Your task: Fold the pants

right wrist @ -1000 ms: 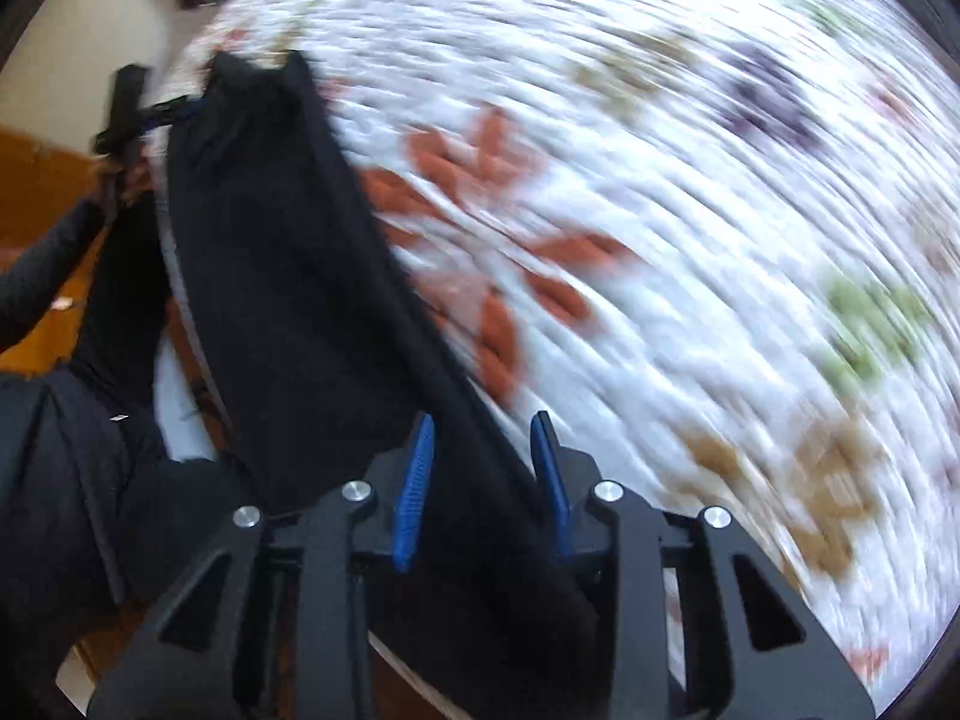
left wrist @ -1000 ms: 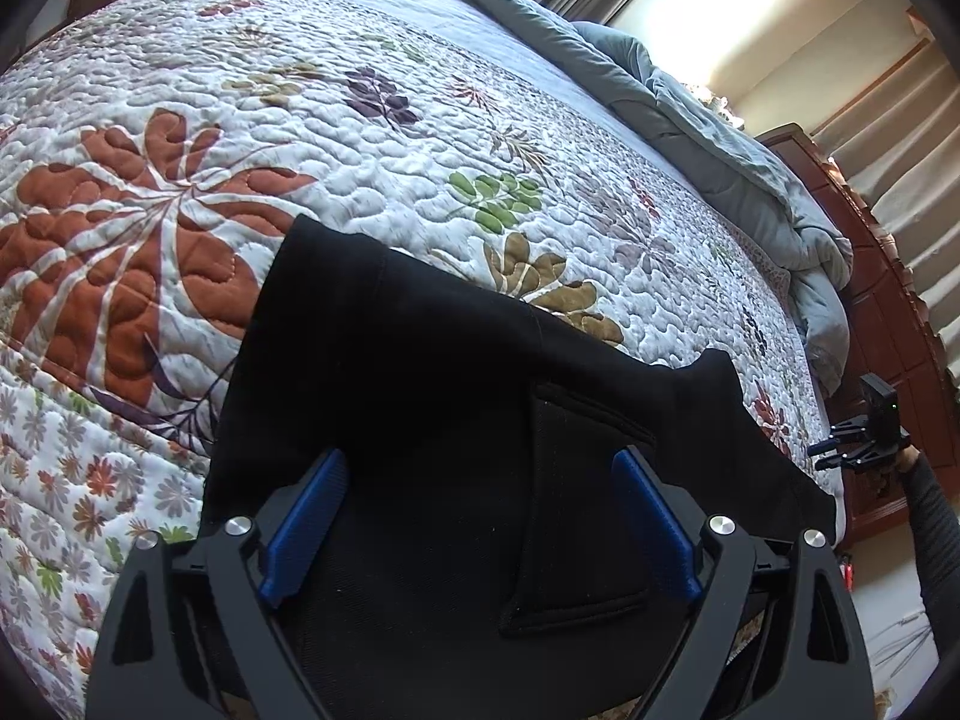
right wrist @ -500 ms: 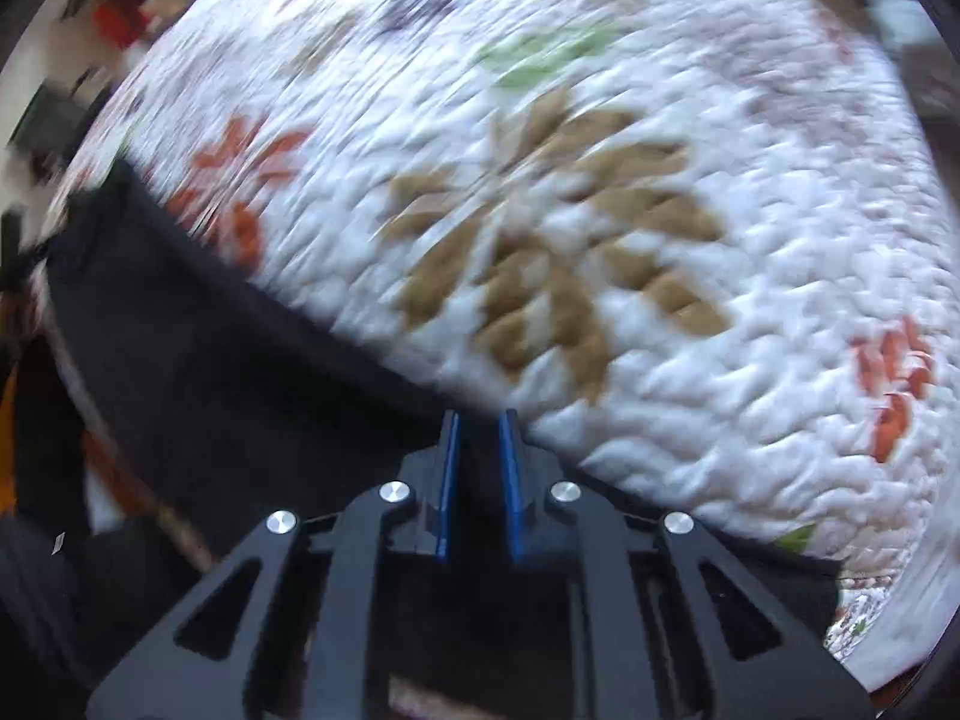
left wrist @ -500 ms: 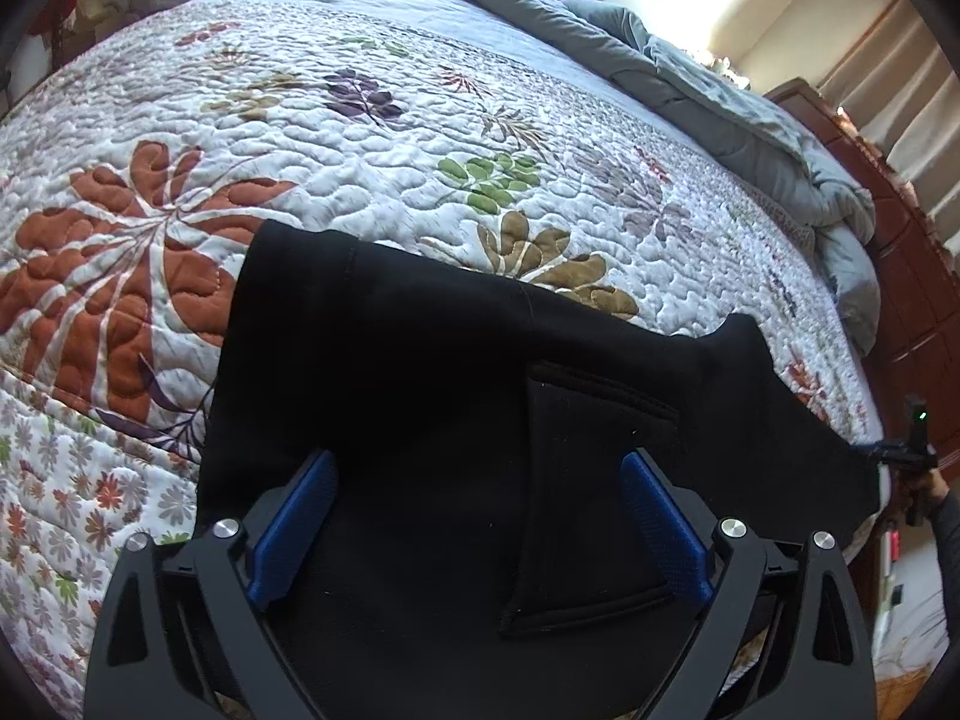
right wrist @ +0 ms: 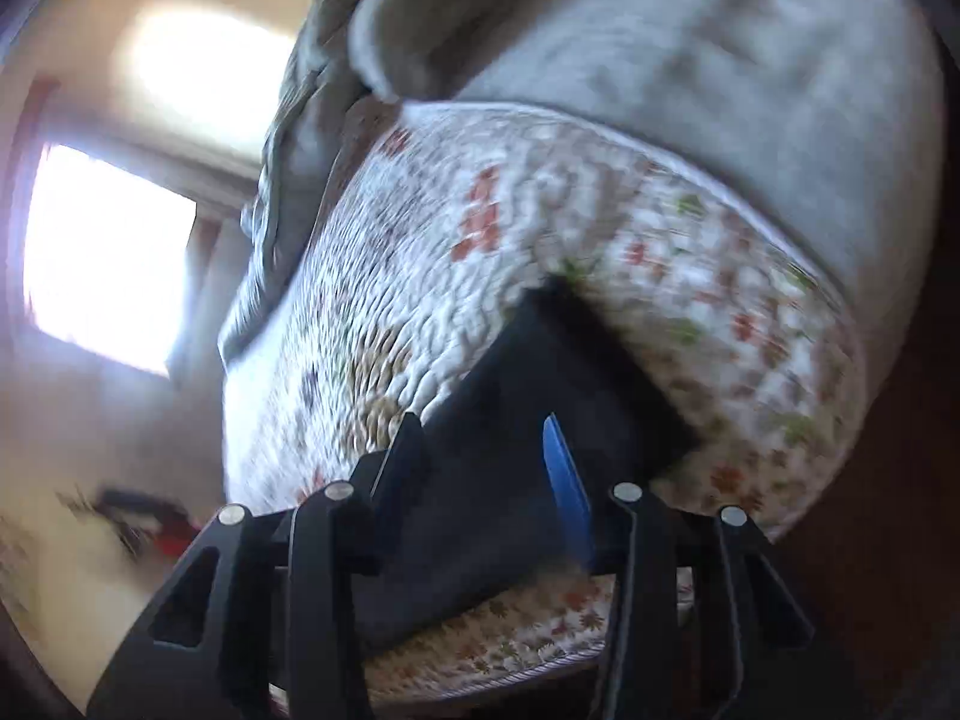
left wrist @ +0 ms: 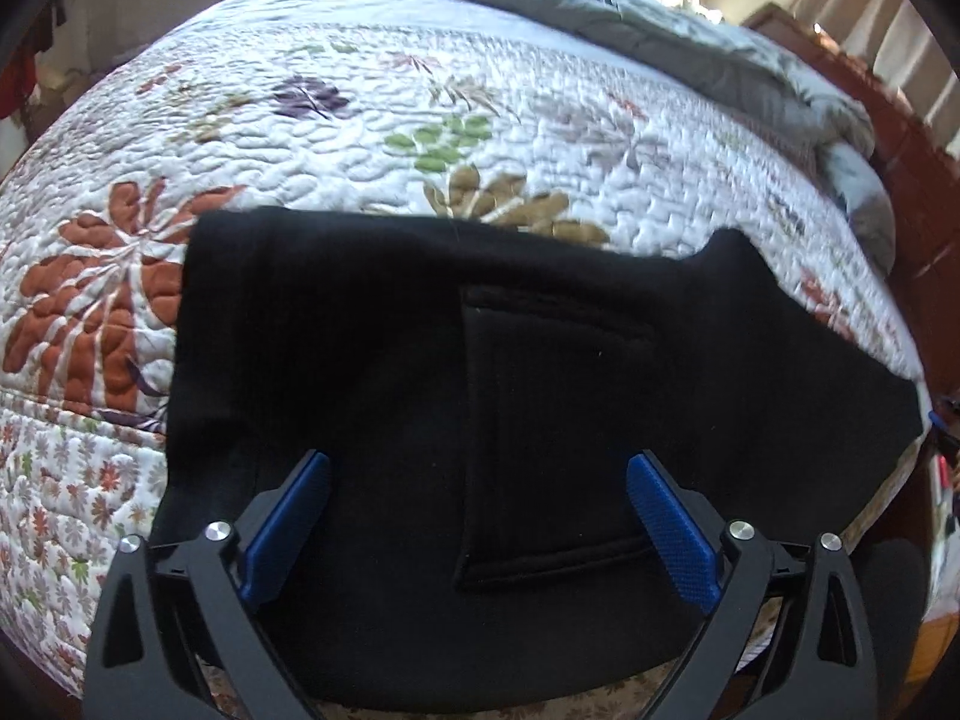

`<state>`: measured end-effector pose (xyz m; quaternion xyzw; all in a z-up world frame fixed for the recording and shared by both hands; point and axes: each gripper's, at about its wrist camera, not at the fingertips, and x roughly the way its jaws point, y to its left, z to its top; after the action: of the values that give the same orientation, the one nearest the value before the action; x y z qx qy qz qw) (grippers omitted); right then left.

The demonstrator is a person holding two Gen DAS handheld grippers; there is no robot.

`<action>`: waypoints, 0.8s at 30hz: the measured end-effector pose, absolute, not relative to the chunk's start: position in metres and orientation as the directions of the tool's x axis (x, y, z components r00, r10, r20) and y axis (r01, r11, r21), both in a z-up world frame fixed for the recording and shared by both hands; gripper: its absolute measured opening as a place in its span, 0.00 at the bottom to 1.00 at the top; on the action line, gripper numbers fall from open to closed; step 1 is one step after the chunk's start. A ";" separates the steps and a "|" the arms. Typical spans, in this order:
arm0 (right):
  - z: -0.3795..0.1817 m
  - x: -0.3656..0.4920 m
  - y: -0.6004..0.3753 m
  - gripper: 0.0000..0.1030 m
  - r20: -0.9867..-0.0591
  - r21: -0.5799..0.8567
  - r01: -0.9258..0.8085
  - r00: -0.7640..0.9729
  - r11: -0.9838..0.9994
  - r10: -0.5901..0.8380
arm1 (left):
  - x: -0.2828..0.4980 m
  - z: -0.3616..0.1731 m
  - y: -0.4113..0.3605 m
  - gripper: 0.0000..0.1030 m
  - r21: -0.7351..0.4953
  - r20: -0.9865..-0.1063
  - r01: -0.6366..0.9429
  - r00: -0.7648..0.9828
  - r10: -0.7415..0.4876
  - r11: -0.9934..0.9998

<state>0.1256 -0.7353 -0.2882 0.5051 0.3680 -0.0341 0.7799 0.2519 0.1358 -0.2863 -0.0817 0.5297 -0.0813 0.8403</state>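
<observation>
Left wrist view: black pants (left wrist: pixel 420 372) on quilt (left wrist: pixel 360 120) beneath wide-open left gripper (left wrist: pixel 477 480).

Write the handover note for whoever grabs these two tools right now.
Left tool: jaws opening wide above the black pants, gripping nothing.
Right tool: jaws opening, pants fabric between them, view blurred.
Pants lie flat along the near edge of the floral quilt, back pocket facing up; grey duvet bunched at the far side.
Done: pants spread out.
Left: the folds.
</observation>
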 end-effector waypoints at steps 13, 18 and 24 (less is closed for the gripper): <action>-0.322 0.102 -0.750 0.41 -0.632 0.770 0.564 0.741 0.300 0.228 | 0.253 -0.294 0.137 0.96 -0.236 -0.871 0.032 0.435 -0.226 0.971; -0.321 0.103 -0.747 0.34 -0.658 0.748 0.598 0.725 0.288 0.205 | 0.253 -0.295 0.136 0.96 -0.229 -0.873 0.027 0.437 -0.217 0.973; -0.335 0.092 -0.738 0.37 -0.616 0.786 0.559 0.739 0.263 0.273 | 0.254 -0.295 0.138 0.96 -0.244 -0.869 0.023 0.439 -0.229 0.969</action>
<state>0.0919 -0.7382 -0.3350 0.5988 0.3473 -0.1002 0.7147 0.2541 0.1380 -0.2950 -0.0984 0.5243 -0.0749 0.8425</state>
